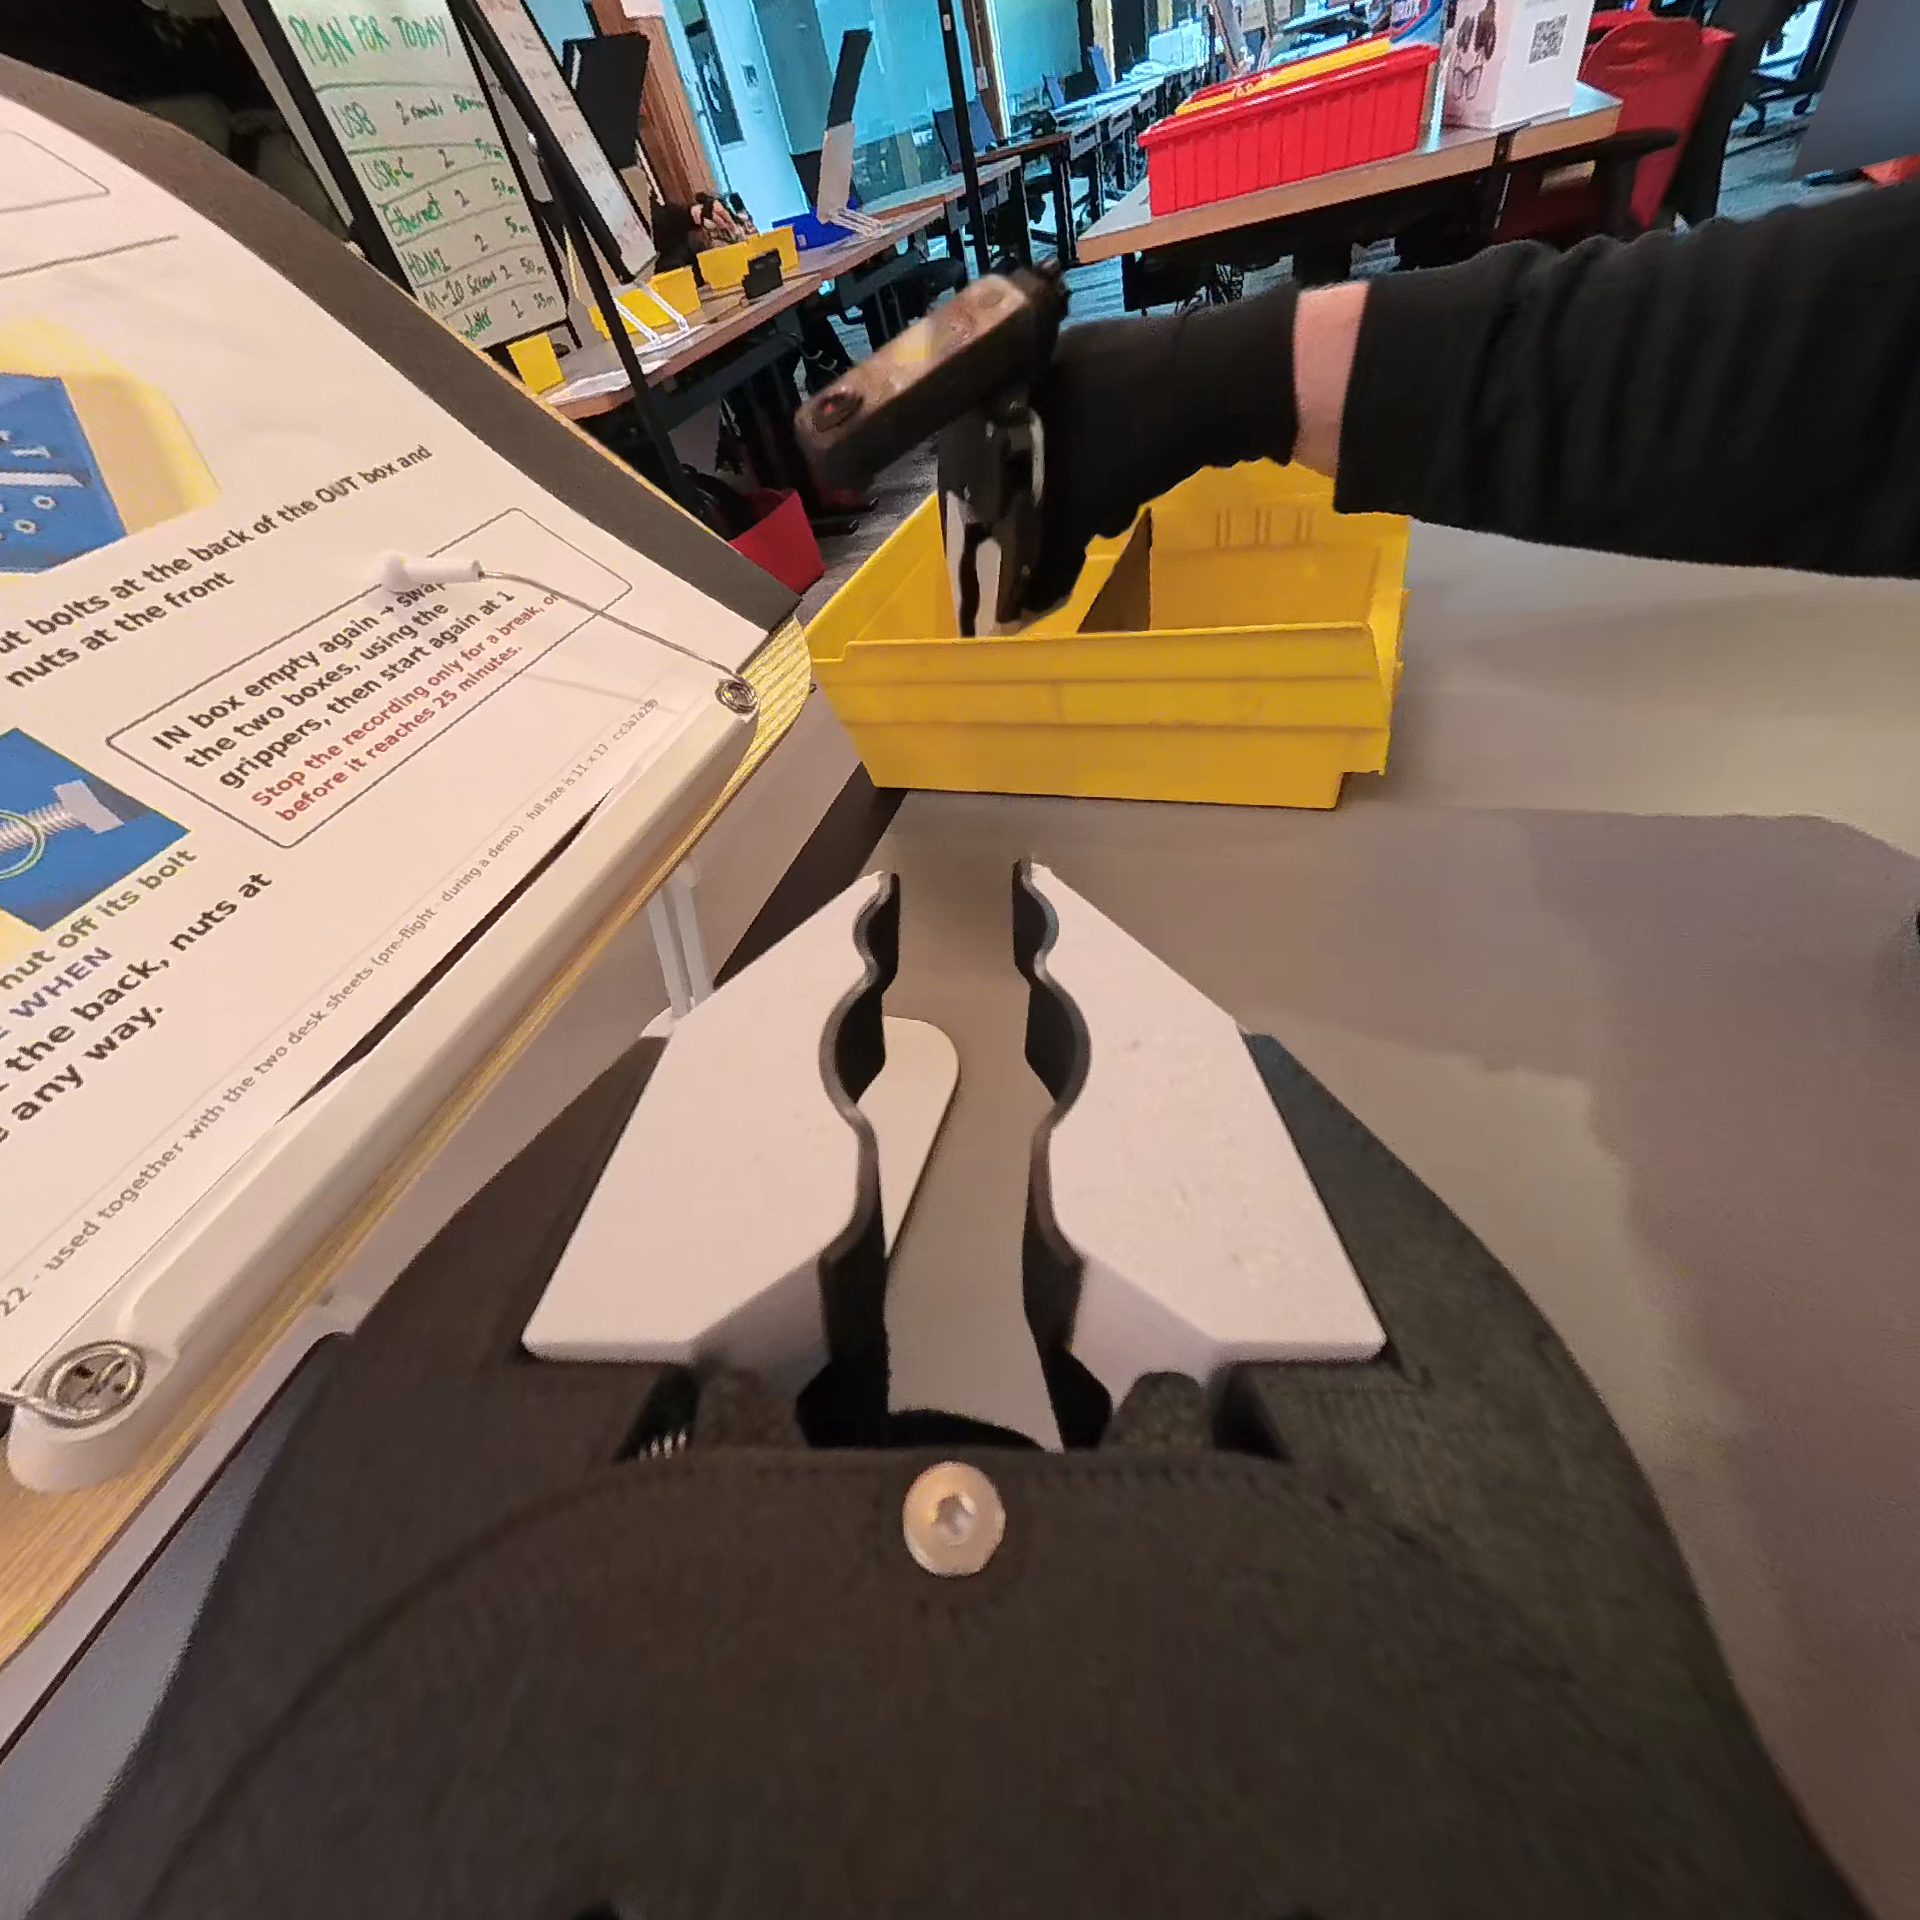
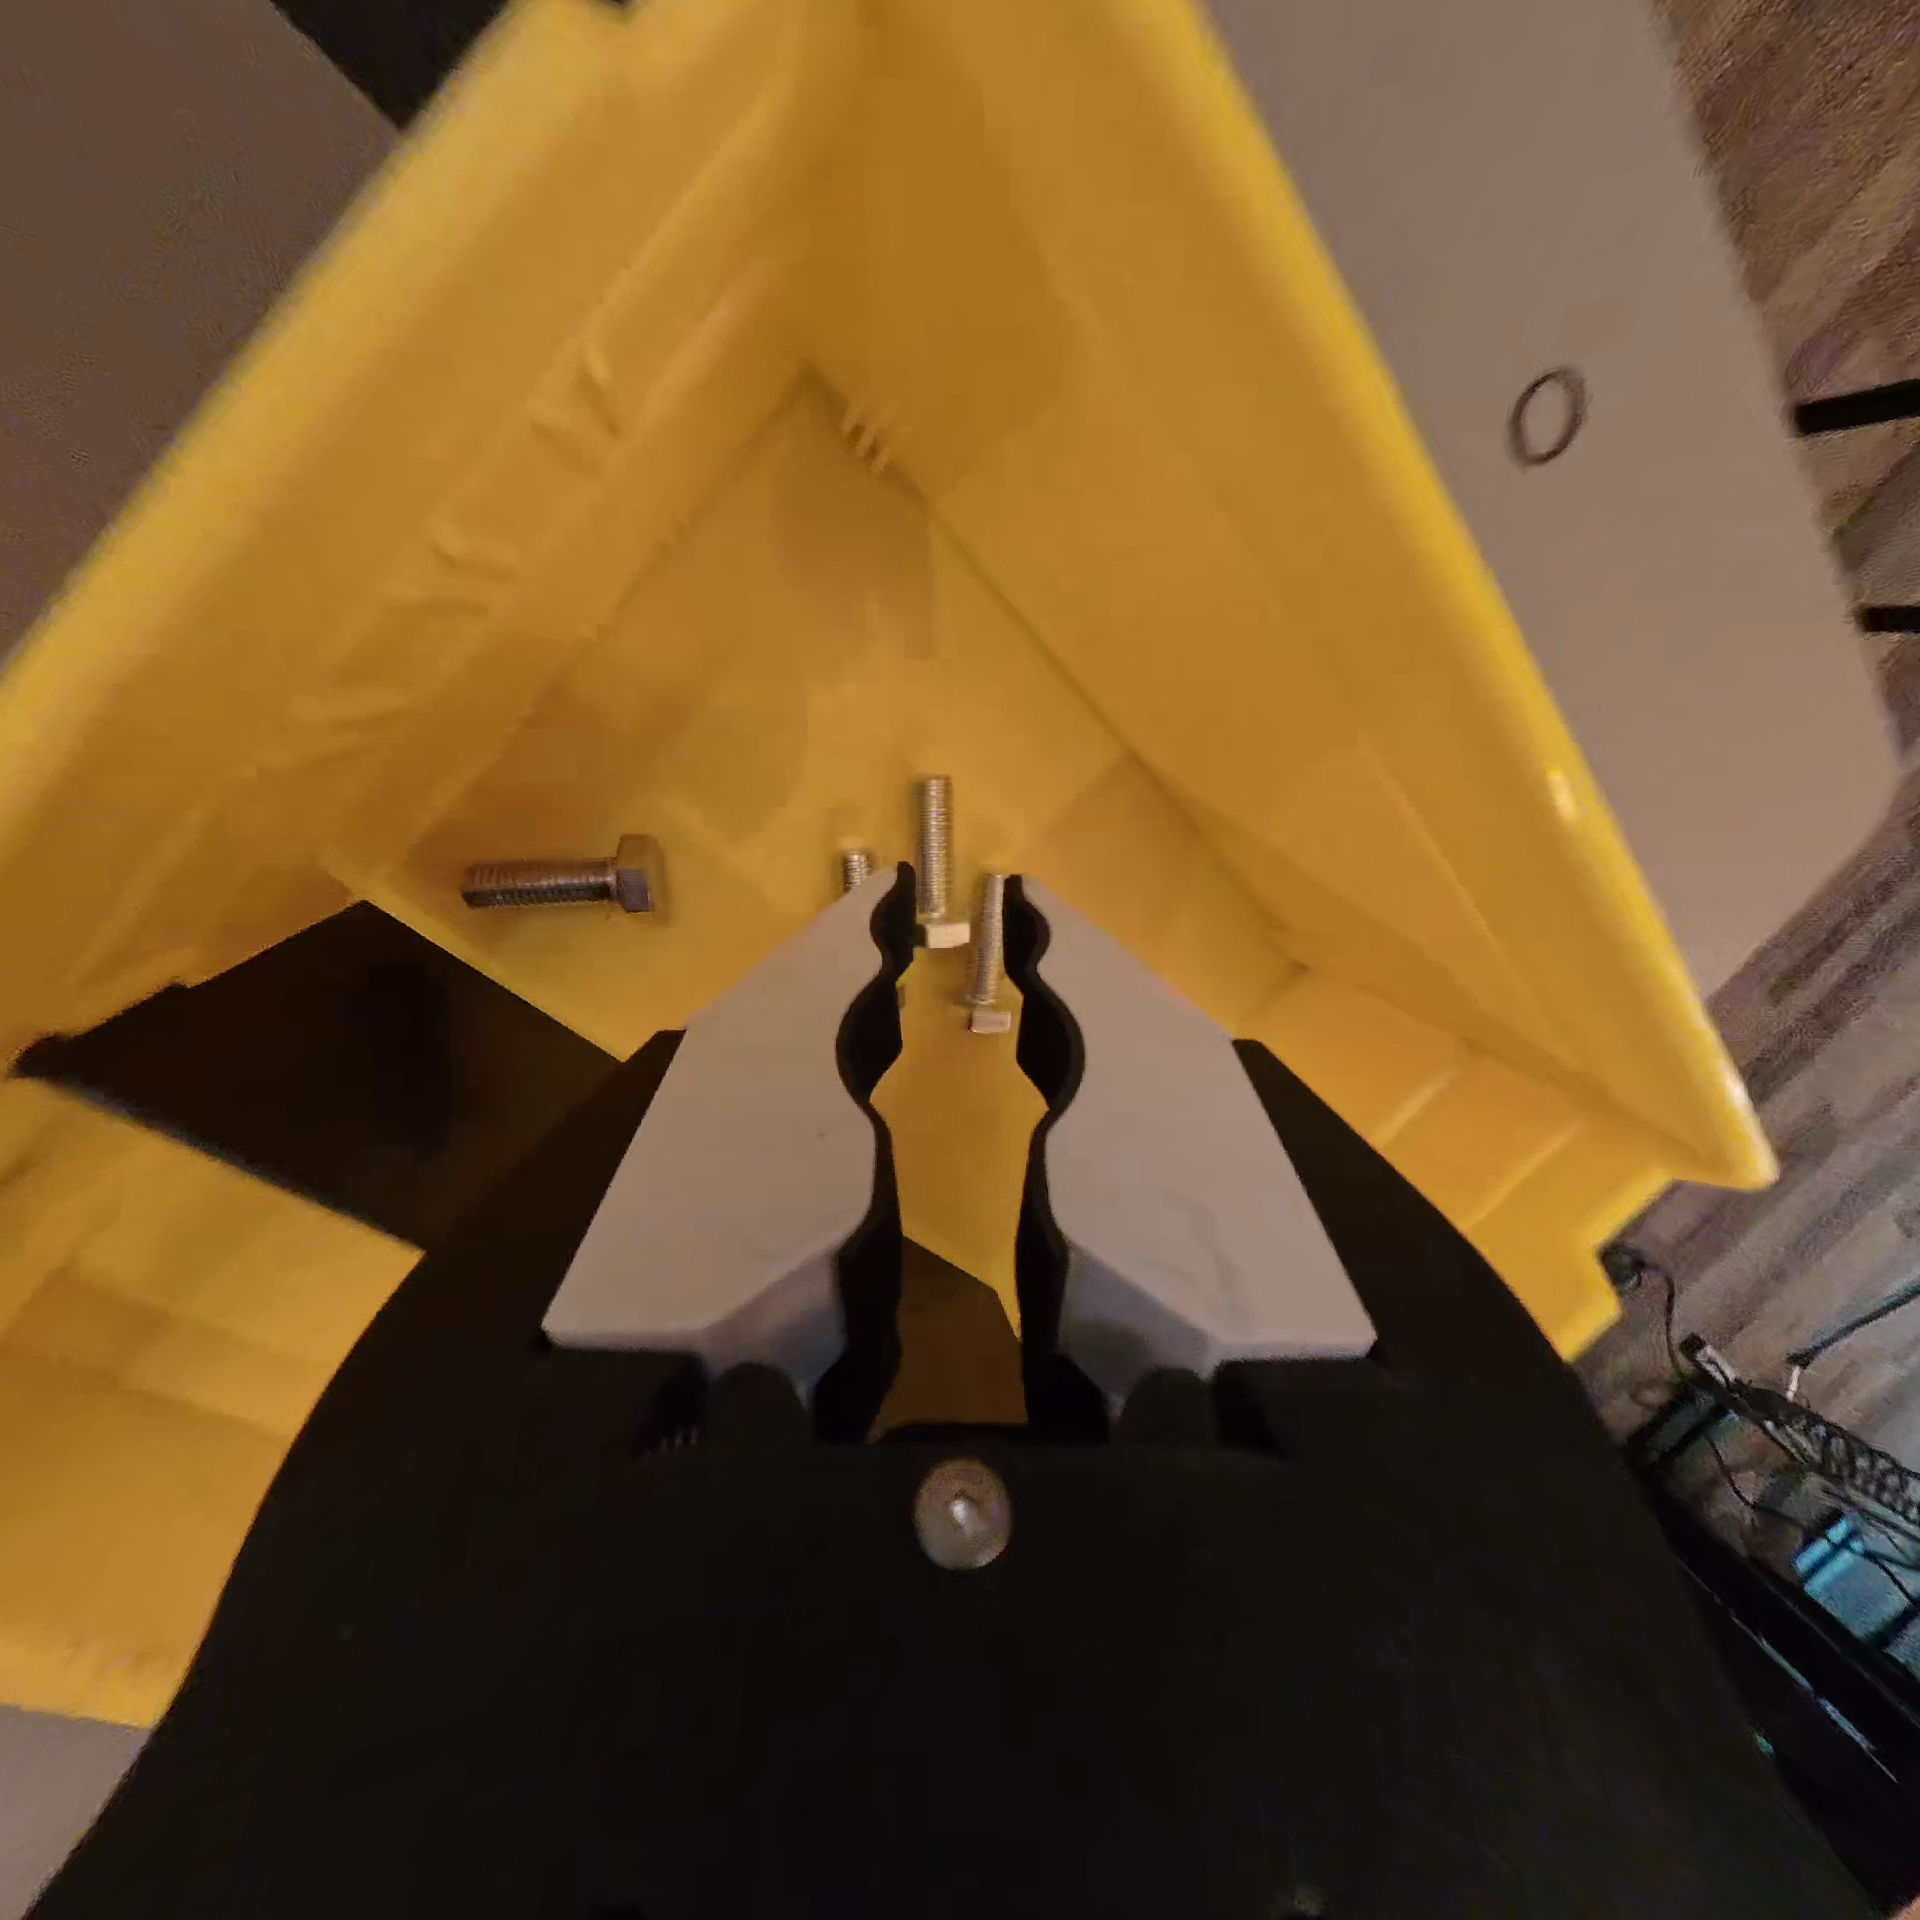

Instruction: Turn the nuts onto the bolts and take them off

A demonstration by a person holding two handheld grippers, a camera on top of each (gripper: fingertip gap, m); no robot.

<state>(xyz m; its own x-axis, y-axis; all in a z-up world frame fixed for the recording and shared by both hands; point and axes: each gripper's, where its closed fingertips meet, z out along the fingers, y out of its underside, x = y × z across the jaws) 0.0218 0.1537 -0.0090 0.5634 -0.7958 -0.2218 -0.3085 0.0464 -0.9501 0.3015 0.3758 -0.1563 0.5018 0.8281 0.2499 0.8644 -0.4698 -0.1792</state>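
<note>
My right gripper point(image 2: 956, 885) is open and reaches down into the back compartment of a yellow bin point(image 2: 1143, 520). Several steel bolts lie on the bin floor. One bolt point(image 2: 561, 878) lies apart to the left. Two bolts point(image 2: 934, 862) point(image 2: 987, 951) lie at my fingertips, the nearer one between the jaws but not gripped. Another bolt point(image 2: 854, 868) is half hidden behind my left finger. My left gripper point(image 1: 956, 883) is open and empty above the grey table point(image 1: 1558, 1039), short of the bin point(image 1: 1101, 717). The left wrist view shows the right gripper point(image 1: 987, 561) held by a gloved hand.
A tilted instruction sheet on a stand point(image 1: 312, 727) is close on the left. A dark divider point(image 1: 1117, 577) splits the bin. A thin metal ring point(image 2: 1546, 416) lies on the table beyond the bin. Benches with red and yellow bins stand far behind. My right fingertips sit around 40 cm from my left ones.
</note>
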